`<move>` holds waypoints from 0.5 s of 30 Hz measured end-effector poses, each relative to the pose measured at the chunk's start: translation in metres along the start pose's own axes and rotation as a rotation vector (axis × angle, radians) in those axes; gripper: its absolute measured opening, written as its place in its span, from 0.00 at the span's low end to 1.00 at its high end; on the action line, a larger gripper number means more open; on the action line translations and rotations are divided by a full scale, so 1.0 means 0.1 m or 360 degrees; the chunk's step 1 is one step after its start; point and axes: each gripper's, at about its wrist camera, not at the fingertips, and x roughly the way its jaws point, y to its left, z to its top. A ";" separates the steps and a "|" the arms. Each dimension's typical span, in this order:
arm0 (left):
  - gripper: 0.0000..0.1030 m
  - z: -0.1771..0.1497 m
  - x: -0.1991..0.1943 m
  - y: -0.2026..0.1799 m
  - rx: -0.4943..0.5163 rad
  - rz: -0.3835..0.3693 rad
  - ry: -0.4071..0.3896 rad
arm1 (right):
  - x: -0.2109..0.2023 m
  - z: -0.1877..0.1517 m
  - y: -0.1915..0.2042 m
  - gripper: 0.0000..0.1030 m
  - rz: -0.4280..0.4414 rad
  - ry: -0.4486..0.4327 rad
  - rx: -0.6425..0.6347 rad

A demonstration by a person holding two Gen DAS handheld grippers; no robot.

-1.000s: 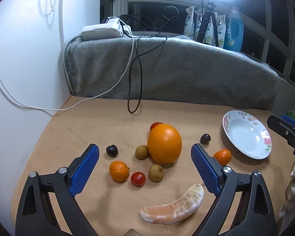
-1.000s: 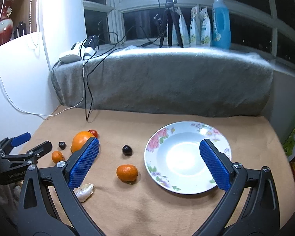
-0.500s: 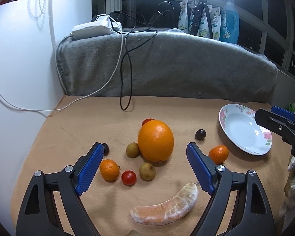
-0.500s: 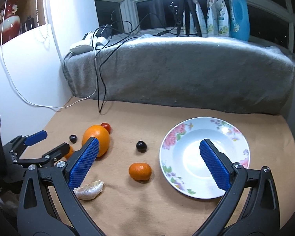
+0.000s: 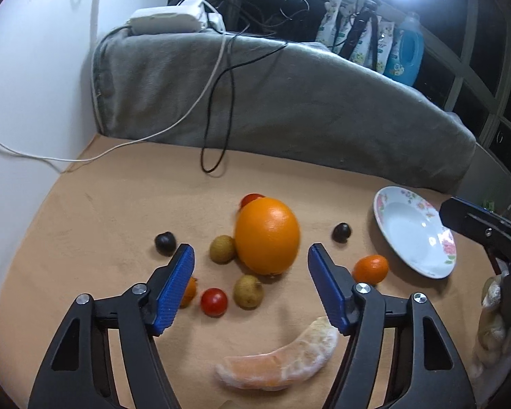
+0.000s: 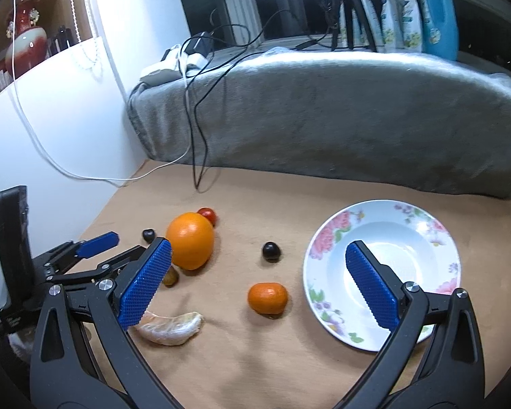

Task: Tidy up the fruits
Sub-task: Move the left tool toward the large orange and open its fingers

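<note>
The left gripper (image 5: 250, 254) has advanced toward the large orange (image 5: 267, 235). Its jaws have just been closing and now frame the orange without touching it. The left pad now covers most of a small mandarin (image 5: 189, 288). The right gripper (image 6: 257, 281) has swung left, bringing more of the fruit group into its view.

No readable text anywhere

The printed pouches (image 6: 390, 13) and blue plastic detergent bottle (image 6: 437, 10) on the windowsill carry labels too small and blurred to read.
</note>
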 end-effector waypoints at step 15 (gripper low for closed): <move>0.55 0.03 0.27 0.10 0.0018 -0.0210 0.0191 | 0.83 0.16 0.17 0.73 0.0376 0.0396 0.0118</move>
